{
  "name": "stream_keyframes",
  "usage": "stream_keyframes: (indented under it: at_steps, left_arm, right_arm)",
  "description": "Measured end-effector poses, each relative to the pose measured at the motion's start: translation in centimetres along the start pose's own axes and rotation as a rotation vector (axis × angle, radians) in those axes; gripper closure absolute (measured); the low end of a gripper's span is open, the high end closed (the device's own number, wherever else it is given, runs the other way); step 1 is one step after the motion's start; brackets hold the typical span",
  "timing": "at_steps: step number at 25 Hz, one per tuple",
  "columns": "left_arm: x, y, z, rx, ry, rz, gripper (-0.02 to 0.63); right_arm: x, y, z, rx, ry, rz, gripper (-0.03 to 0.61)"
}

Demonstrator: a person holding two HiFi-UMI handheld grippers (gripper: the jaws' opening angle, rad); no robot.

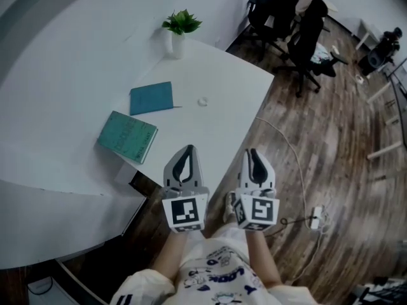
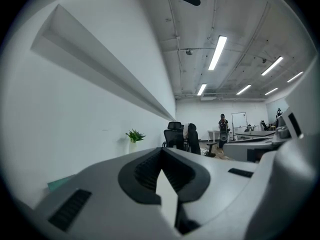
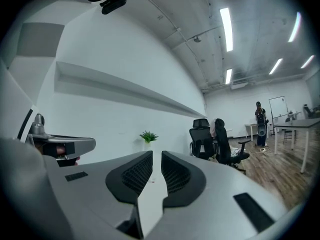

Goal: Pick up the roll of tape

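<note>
Wood floor (image 1: 331, 145) fills the right of the room, with office chairs (image 1: 304, 24) at its far end, and a white tabletop (image 1: 241, 75) takes the left. On the tabletop lie a near book (image 1: 127, 136) and, just beyond it, a far book (image 1: 151, 98), both teal. At the far edge a white pot (image 1: 177, 45), the only container here, holds a green plant (image 1: 182, 21). Right of the far book, apart from everything else, sits a small pale ring, most likely the tape (image 1: 202, 101). Both tongs are held level, short of the tabletop's near edge. The left tongs (image 1: 187, 151) are closed on nothing, and the right tongs (image 1: 254, 152) stand a crack apart, also empty. The step in hand looks like the approach. To do it well, one pair should open wide before arriving, settle astride the tape or with one jaw inside the ring, then close gently, as so light a roll may skid on the smooth top.
</note>
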State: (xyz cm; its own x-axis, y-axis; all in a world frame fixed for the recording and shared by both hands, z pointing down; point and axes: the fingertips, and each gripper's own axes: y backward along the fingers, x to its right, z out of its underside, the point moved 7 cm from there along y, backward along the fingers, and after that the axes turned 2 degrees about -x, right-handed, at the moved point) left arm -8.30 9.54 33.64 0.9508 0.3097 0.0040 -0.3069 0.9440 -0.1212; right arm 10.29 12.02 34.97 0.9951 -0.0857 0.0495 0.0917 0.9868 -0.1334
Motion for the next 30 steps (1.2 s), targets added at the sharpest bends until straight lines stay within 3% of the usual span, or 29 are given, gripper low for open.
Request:
stream_keyframes:
  at_steps: [5, 10, 16, 23, 30]
  left_arm:
    - [2.9, -5.9, -0.8, -0.021, 0.061, -0.088, 0.617]
    - [5.1, -10.8, -0.3, -0.085, 0.020, -0.207, 0.617]
    - [6.1, -14.1, 1.1, -0.139, 0.064, -0.287, 0.615]
    - [5.2, -17.5, 1.9, -0.178, 0.074, -0.308, 0.559]
    - [3.8, -22.4, 3.5, -0.229, 0.075, -0.255, 0.518]
  right_arm:
    - [5.1, -5.6, -1.3, -0.017, 0.020, -0.089, 0.525]
    - [10.1, -10.5, -1.8, -0.029, 0.035, -0.160, 0.525]
    - [13.3, -14.4, -0.8, -0.067, 0.026, -0.237, 0.525]
    - [13.0, -18.5, -0.3, -0.094, 0.020, -0.313, 0.525]
    - [12.4, -23.4, 0.3, -0.116, 0.039, -0.340, 0.525]
